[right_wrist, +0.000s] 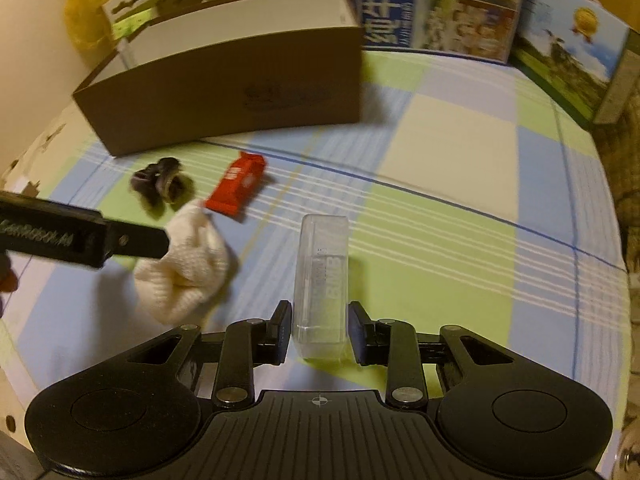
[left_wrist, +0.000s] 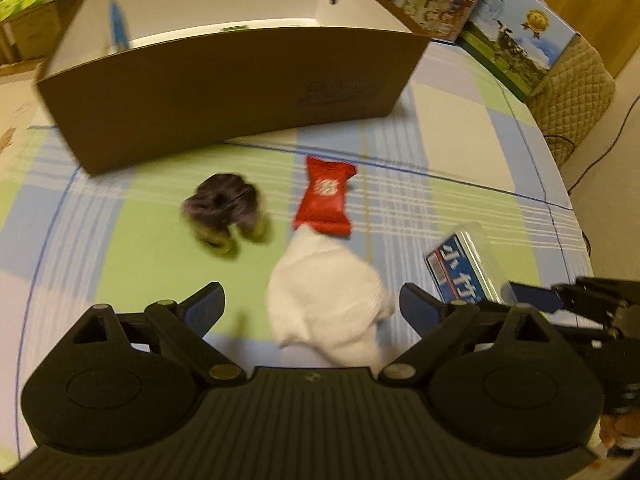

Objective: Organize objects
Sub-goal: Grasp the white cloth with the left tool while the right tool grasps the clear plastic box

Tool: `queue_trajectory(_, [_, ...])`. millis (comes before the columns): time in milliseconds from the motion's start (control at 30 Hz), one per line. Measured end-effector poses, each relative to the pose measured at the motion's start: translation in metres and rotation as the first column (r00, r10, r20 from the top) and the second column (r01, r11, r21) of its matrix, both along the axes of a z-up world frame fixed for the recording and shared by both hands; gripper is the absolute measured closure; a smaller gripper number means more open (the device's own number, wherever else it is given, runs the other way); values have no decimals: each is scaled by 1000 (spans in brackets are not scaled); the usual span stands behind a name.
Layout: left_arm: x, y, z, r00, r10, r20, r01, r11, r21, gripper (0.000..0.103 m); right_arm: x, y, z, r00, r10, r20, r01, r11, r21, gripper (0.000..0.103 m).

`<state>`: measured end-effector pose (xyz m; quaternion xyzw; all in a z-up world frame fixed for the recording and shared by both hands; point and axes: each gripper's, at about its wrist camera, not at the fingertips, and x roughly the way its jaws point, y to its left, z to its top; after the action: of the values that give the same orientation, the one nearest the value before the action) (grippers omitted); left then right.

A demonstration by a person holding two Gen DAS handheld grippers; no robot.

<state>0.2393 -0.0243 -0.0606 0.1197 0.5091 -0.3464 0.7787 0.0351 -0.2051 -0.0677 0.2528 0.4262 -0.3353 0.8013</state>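
A clear plastic case (right_wrist: 321,280) with a blue printed label lies on the checked cloth, its near end between the fingers of the right gripper (right_wrist: 320,332). The jaws stand just beside its two long sides with a thin gap on each, so the grip looks released rather than clenched on it. In the left wrist view the same case (left_wrist: 464,268) sits off to the right, beside the right gripper's arm.

A crumpled white sock (left_wrist: 328,304) of ribbed knit lies between the wide-spread fingers of the left gripper (left_wrist: 312,308), which touch nothing. One tip of the sock touches a glossy red snack packet (left_wrist: 326,198). Left of the packet, apart from it, lies a dark, fuzzy hair scrunchie (left_wrist: 226,210), blurred.

Behind these stands an open brown cardboard box (left_wrist: 224,92) with white inner walls; a blue object (left_wrist: 118,26) leans inside at its left end. The way from the sock to the box passes the packet and scrunchie.

The tablecloth (right_wrist: 440,152) is soft fabric in green, blue and cream squares with thin blue lines. Printed milk cartons (right_wrist: 440,4) line the far edge, and a quilted beige cover (left_wrist: 572,92) shows at the right.
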Motion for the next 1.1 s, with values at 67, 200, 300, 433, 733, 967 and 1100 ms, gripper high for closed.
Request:
queue_trajectory(67, [2, -8, -6, 1000, -13, -3, 13, 1000, 10, 11, -6, 0, 1, 1000, -19, -4, 19, 1000, 1, 75])
queue_trajectory(200, [5, -21, -18, 999, -40, -6, 41, 999, 29, 11, -17, 0, 2, 999, -45, -7, 45, 999, 6, 75])
queue_trajectory(300, [6, -26, -27, 999, -53, -8, 54, 998, 44, 11, -21, -1, 2, 998, -56, -8, 56, 998, 11, 75])
queue_trajectory(433, [6, -31, -34, 997, -72, -5, 72, 996, 61, 17, -24, -2, 2, 998, -64, -6, 65, 998, 19, 75])
queue_trajectory(733, [-9, -30, -36, 987, -146, 62, 142, 988, 67, 41, -19, -5, 0, 999, -44, -32, 45, 999, 26, 74])
queue_trajectory(967, [-14, -8, -28, 989, -139, 57, 136, 990, 43, 53, -13, -10, -5, 999, -37, -29, 38, 999, 30, 70])
queue_trajectory(1100, [-18, 9, -24, 991, -125, 55, 123, 991, 43, 58, -11, -15, -6, 999, -45, -24, 46, 998, 35, 69])
